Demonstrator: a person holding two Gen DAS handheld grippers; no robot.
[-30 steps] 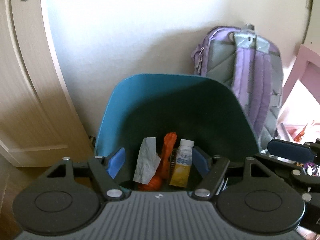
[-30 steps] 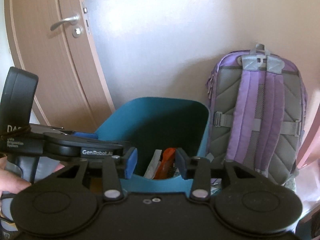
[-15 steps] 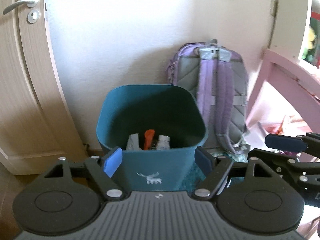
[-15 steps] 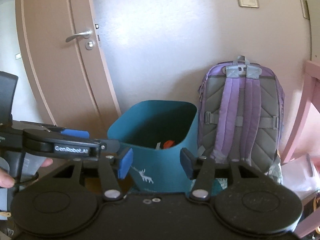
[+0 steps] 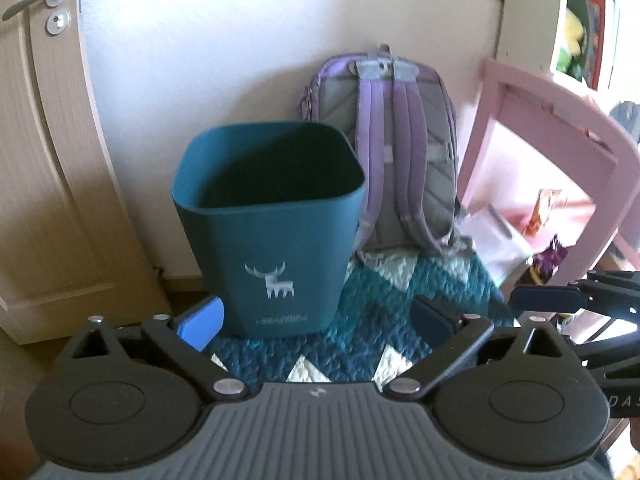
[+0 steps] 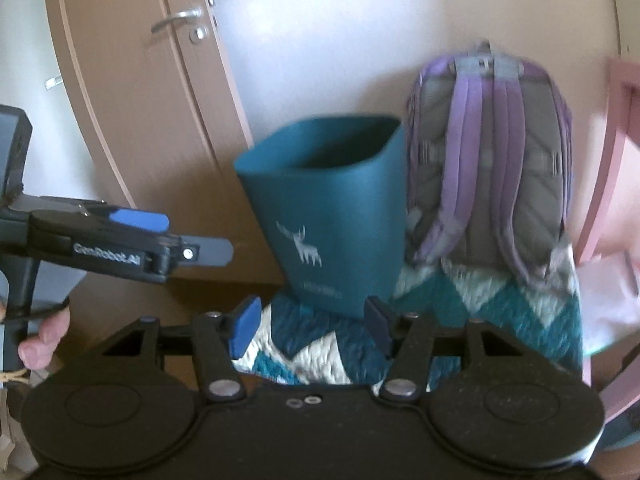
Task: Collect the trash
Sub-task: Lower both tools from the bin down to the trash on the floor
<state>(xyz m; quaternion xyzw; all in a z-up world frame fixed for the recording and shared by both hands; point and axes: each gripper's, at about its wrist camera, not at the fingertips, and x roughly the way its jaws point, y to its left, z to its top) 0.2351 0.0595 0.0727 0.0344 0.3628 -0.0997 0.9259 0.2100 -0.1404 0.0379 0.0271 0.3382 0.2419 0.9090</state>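
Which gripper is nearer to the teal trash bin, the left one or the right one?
Left, though only slightly. The left gripper is open just before the teal trash bin, its left finger beside the base. The right gripper is open, a little farther back over the rug.

Matt plastic bin (image 5: pixel 272 240), quilted cloth rug (image 5: pixel 380 320), wooden door (image 5: pixel 36 200)

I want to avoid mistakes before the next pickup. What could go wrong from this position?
1. Both hand-held grippers, left and right, are open and empty, and the bin hides its inside, so nothing confirms the trash is in.
2. The backpack stands against the bin; a wide reach might knock it over.
3. The quilt may be under the bin's edge, so a bump could tip it.
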